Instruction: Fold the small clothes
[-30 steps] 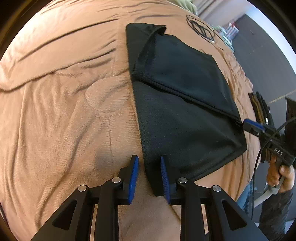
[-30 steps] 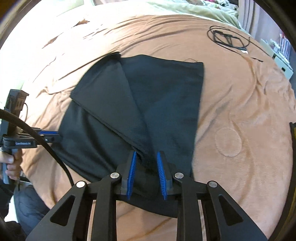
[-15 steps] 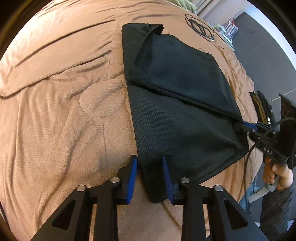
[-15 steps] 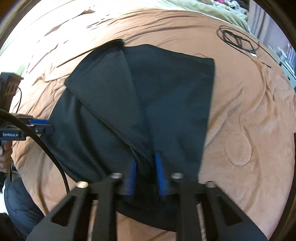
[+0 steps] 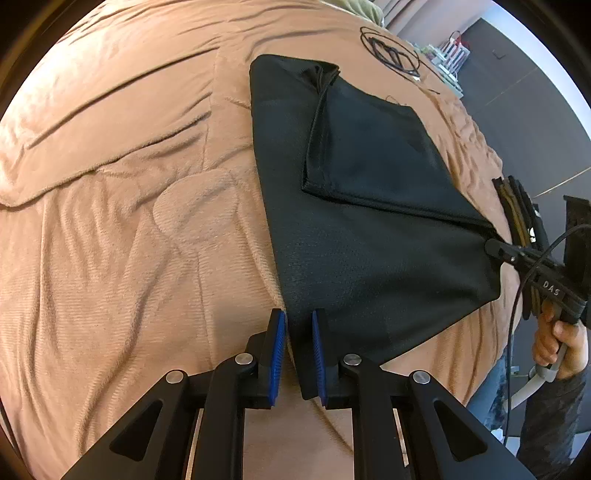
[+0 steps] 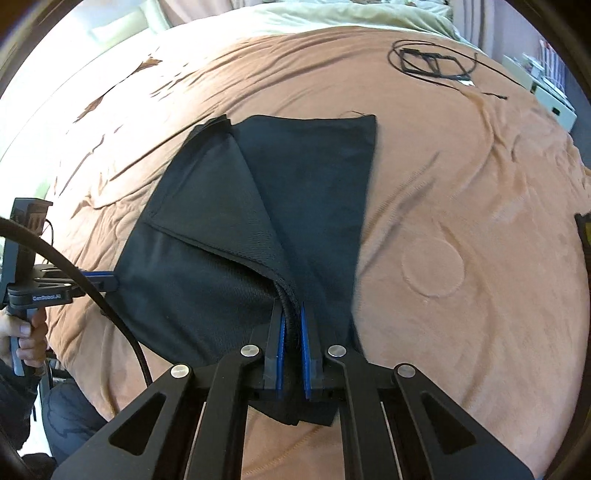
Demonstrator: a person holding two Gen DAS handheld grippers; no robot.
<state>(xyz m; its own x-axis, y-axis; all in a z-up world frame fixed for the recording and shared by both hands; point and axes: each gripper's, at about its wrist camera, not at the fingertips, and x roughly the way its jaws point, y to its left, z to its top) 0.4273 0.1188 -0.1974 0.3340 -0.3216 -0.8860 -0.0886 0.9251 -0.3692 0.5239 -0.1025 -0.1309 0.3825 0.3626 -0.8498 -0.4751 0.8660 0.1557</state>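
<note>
A black mesh garment lies partly folded on a brown blanket, one flap laid over its upper half. My left gripper stands over the garment's near left corner. Its jaws are closing with the cloth's edge between them, and a gap still shows beside the cloth. In the right wrist view the same garment spreads away from my right gripper, which is shut on a bunched fold at its near edge. Each gripper also shows in the other view: the right gripper and the left gripper.
A coiled black cable lies on the blanket beyond the garment. Pale green bedding lies at the far end. A dark striped object sits at the bed's right edge. A hand holds the right gripper's handle.
The right jaws went from apart around the fold to shut on it. The left jaws narrowed around the garment's corner edge. The garment's flap shifted slightly.
</note>
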